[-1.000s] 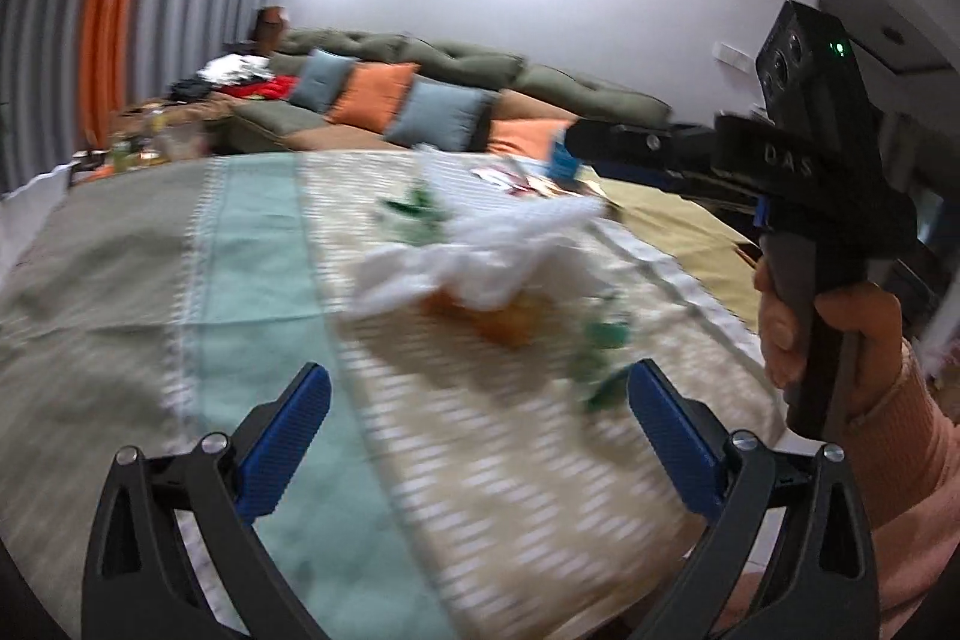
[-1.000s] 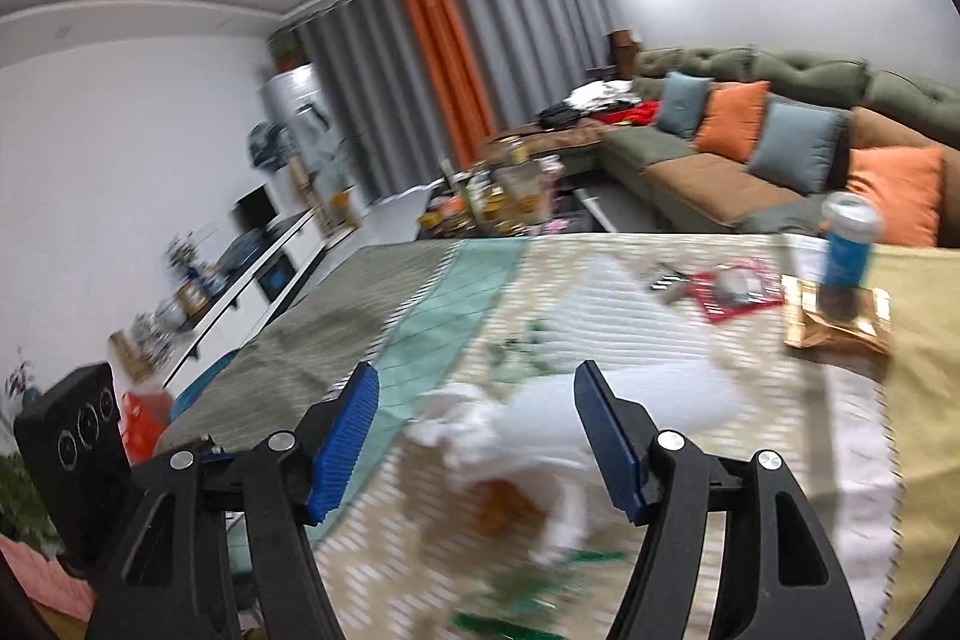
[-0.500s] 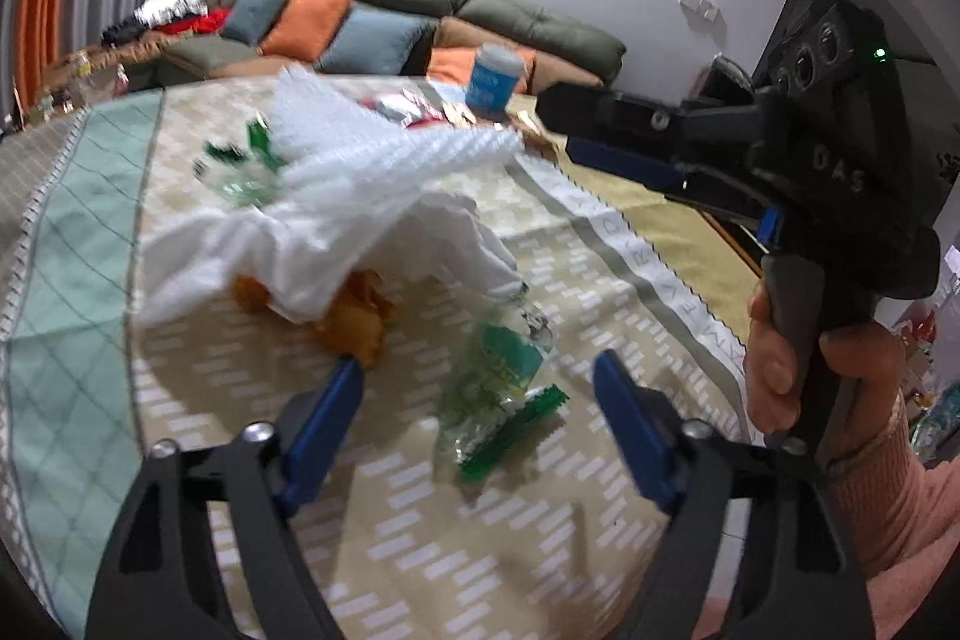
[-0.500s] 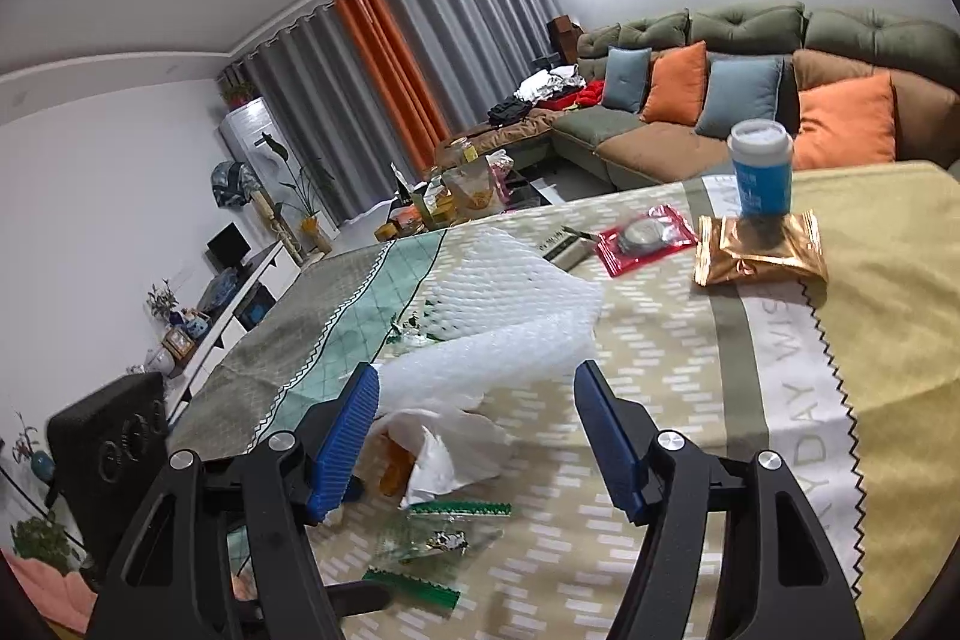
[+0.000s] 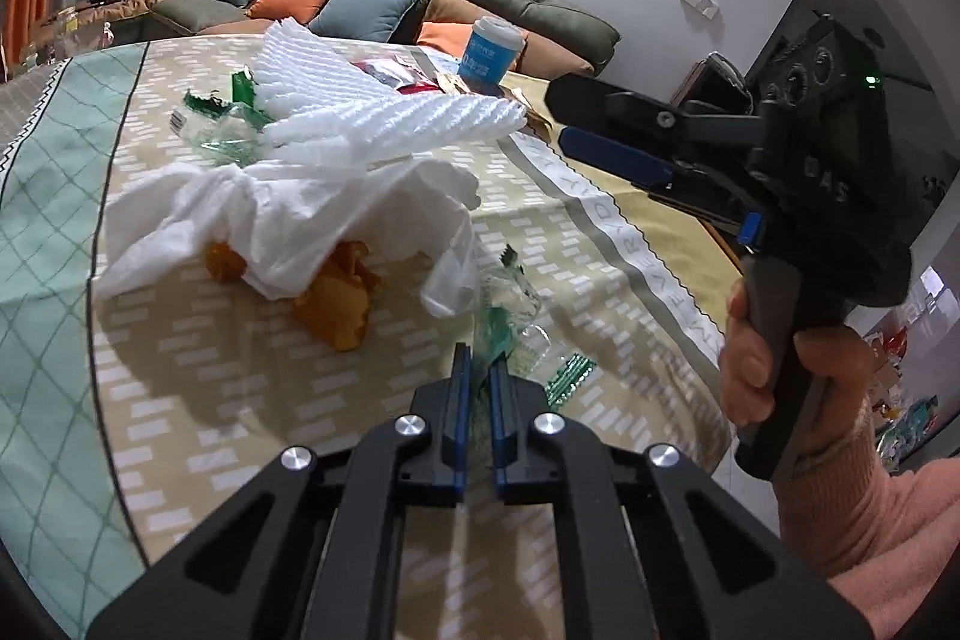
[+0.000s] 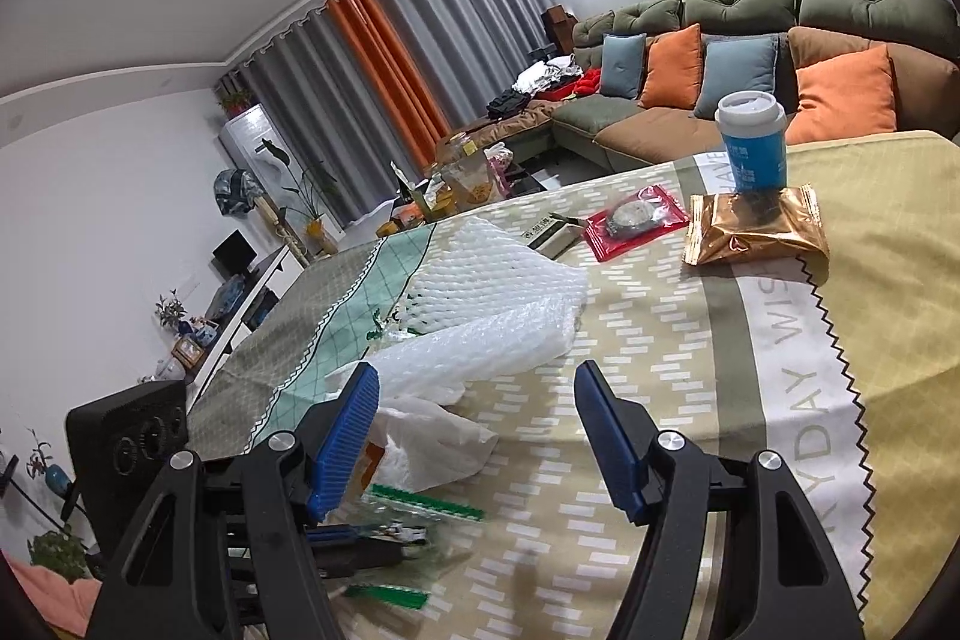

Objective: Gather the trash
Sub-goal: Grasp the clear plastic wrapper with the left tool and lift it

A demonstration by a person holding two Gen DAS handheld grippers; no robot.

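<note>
Left tool is clenched on the green-edged clear wrapper at the surface's near edge, wrapper extending straight ahead; right tool is held released, farther off.

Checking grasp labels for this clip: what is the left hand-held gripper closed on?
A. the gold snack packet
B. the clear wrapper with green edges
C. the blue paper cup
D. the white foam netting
B: in the left wrist view the left hand-held gripper has its jaws pinched on the clear green-edged wrapper.
</note>
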